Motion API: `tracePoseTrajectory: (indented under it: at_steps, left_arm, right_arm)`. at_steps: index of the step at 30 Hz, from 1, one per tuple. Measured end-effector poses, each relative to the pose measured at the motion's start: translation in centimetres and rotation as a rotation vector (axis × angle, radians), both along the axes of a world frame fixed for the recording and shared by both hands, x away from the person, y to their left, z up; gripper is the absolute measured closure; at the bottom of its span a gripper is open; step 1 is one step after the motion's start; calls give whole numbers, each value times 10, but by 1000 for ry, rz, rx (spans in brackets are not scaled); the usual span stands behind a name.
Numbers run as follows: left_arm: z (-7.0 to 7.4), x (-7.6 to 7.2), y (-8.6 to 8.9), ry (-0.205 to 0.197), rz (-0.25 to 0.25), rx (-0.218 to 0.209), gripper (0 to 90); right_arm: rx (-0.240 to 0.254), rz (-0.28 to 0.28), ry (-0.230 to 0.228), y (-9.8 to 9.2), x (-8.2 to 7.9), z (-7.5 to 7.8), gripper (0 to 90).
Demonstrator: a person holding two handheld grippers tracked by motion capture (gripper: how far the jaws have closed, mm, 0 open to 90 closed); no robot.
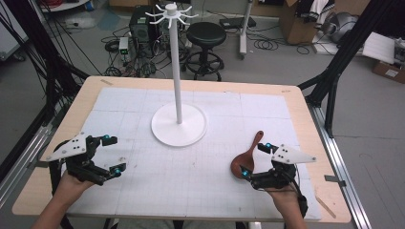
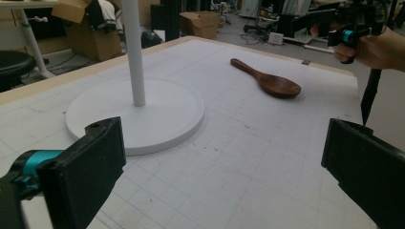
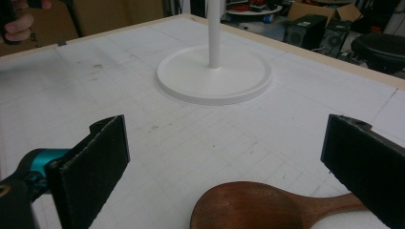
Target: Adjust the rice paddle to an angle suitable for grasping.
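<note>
Your left black two-jaw gripper hovers at the near left of the table, its jaws spread wide with nothing between them, your left hand behind it. Your right black two-jaw gripper sits low at the near right, jaws equally wide apart, pads gripping nothing.

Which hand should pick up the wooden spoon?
Right. The right tool hangs open just over the spoon, its bowl between the jaws. The left tool is far across the table.
</note>
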State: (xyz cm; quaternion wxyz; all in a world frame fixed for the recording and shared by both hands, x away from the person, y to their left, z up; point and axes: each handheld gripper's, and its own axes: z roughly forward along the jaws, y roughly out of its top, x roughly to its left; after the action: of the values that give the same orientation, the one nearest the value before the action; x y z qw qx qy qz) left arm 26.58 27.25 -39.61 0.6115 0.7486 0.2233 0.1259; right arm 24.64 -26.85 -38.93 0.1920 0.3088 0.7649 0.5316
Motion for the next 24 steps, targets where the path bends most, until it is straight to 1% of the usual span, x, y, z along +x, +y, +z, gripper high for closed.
tracePoseTrajectory:
  at_steps: [4, 6, 7, 11, 12, 13, 14, 17, 19, 21, 22, 23, 24]
  left_arm:
    - [0, 0, 1, 2, 0, -3, 17]
    - [1, -1, 1, -5, 3, -6, 17]
    - [1, -1, 1, -5, 2, 0, 17]
    - [1, -2, 1, -4, 1, -8, 17]
    - [1, -2, 0, 2, 0, -3, 17]
    - [1, -2, 0, 2, 0, -3, 17]
    - [1, -2, 0, -3, -5, -1, 18]
    - [1, -2, 0, -5, -4, 5, 17]
    - [1, -2, 0, -3, -4, 4, 18]
    - [0, -1, 0, -2, -3, 1, 17]
    - [0, -1, 0, -1, -2, 0, 17]
    - [0, -1, 0, -1, -2, 2, 17]
    - [0, -1, 0, 0, 0, -1, 17]
  right_arm:
    - [3, -5, 2, -1, 0, -1, 16]
    - [-6, -6, 4, -1, 0, -1, 16]
    - [-19, -11, 4, -1, -2, 0, 16]
    - [-19, -21, -5, -3, -3, 2, 16]
    - [-16, -37, -3, -4, -3, 2, 16]
    - [-16, -37, -3, -4, -3, 2, 16]
    - [-17, -65, -7, -5, -3, 3, 16]
    - [-16, -67, -8, -5, -2, 4, 16]
    - [-25, -68, -9, -5, -2, 5, 17]
    - [-31, -58, -7, -5, -1, 5, 54]
    - [-46, -52, -3, -5, 1, 6, 61]
    - [-46, -52, -3, -5, 1, 6, 61]
    - [-62, -50, 5, -4, 3, 7, 74]
